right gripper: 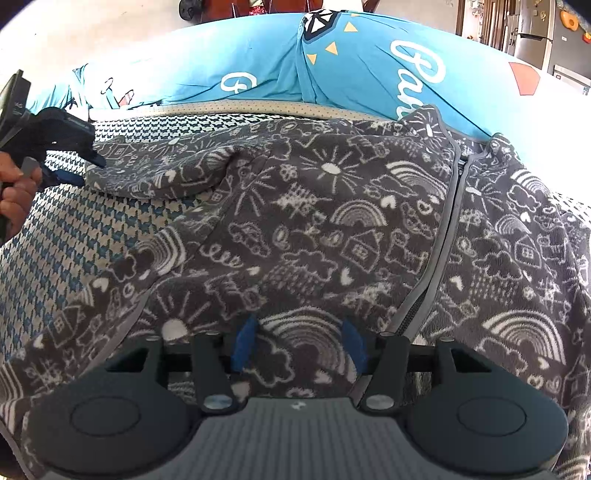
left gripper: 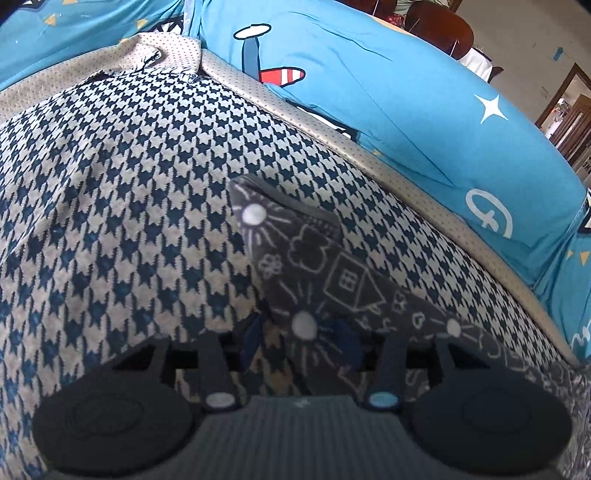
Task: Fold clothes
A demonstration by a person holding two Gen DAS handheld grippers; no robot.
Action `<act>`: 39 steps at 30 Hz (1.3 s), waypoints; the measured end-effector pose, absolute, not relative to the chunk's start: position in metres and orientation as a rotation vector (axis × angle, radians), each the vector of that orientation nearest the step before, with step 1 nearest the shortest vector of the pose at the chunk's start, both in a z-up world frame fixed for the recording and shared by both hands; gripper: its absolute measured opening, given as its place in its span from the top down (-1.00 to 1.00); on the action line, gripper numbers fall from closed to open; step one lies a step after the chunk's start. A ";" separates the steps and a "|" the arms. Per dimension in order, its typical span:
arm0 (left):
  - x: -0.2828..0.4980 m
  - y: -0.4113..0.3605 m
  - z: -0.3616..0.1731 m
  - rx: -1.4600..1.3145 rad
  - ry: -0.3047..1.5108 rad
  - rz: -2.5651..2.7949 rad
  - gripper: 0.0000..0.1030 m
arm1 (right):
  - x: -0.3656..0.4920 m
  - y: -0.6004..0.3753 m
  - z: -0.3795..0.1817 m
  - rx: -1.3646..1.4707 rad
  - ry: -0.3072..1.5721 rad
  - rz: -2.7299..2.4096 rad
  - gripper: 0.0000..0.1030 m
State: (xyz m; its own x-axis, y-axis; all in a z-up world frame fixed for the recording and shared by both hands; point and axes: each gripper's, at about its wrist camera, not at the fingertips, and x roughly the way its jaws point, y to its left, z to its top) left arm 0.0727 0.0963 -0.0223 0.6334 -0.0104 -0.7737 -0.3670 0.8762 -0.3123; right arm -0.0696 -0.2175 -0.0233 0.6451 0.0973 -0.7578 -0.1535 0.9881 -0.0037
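Observation:
A dark grey fleece jacket [right gripper: 314,221] with white doodle prints and a grey zipper lies spread on a houndstooth blanket [right gripper: 74,236]. In the left wrist view its sleeve [left gripper: 317,266] runs from the lower right up to a cuff at centre. My left gripper [left gripper: 301,339] has its blue fingers apart on either side of the sleeve; it also shows in the right wrist view [right gripper: 85,162], at the sleeve's cuff. My right gripper [right gripper: 299,343] is open, its fingers resting over the jacket's near hem.
The houndstooth blanket [left gripper: 129,184] has a beige dotted border [left gripper: 369,155] and lies over blue cartoon-print bedding [left gripper: 406,92]. Dark wooden chairs [left gripper: 439,26] and a doorway stand beyond the bed. A fridge [right gripper: 532,33] stands at the far right.

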 end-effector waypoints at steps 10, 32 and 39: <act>0.084 0.038 -0.007 -0.364 0.837 0.099 0.61 | -0.070 -0.218 -0.023 -0.067 0.858 0.145 -0.03; 0.090 0.019 0.005 -0.484 0.793 -0.154 -0.01 | -0.071 -0.216 -0.023 -0.069 0.858 0.138 -0.04; 0.098 -0.002 -0.005 -0.499 0.806 -0.194 -0.01 | -0.071 -0.217 -0.023 -0.068 0.857 0.143 -0.04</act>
State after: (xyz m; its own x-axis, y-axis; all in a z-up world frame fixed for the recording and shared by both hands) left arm 0.0984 -0.0019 -0.0050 0.6826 -0.3510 -0.6410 -0.0204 0.8676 -0.4968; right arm -0.0712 -0.2169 -0.0231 0.6456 0.0979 -0.7574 -0.1524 0.9883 -0.0021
